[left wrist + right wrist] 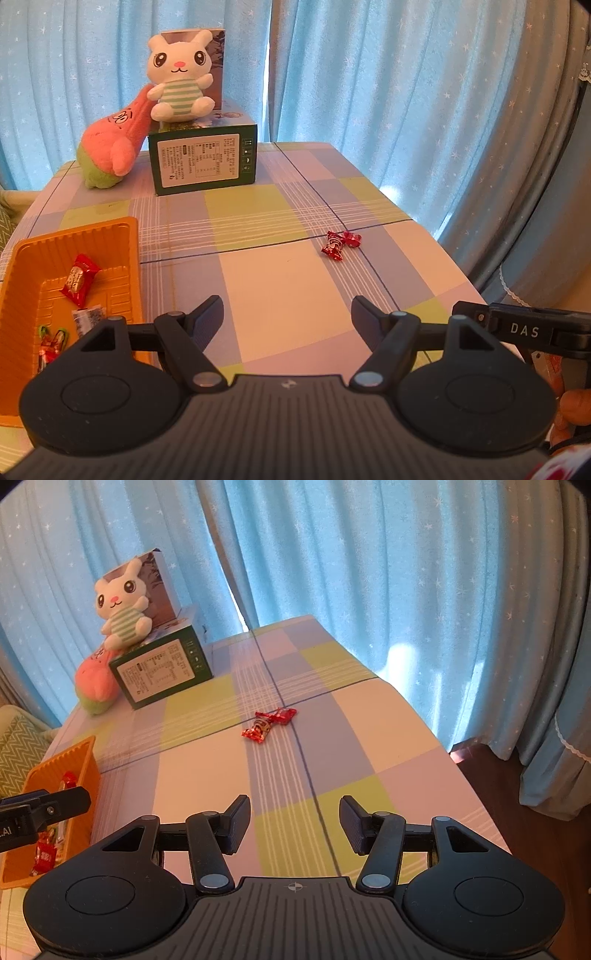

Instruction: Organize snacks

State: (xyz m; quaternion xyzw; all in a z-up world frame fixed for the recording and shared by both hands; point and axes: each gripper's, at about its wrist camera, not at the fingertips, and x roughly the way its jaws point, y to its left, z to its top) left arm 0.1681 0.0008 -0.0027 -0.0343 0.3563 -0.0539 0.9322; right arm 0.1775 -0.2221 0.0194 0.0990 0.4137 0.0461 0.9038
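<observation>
Both tools stand with jaws apart and nothing between them, the left tool (287, 318) beside the orange tray (122, 236) and the right tool (294, 821) farther right. The red wrapped candy (269, 724) lies loose on the surface (369, 738), ahead of both. It sits slightly left of the right tool's line, long axis slanting near-left to far-right, and the right tool looks nearer.

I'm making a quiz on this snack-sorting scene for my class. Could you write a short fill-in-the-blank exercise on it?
1. The white bunny plush sits on top of a green ____.
2. The loose red candies lie on the checked ____.
3. The snacks already sorted lie in a tray coloured ____.
4. Both the left gripper and the right gripper hold ____.

Missing words: box; tablecloth; orange; nothing
</observation>
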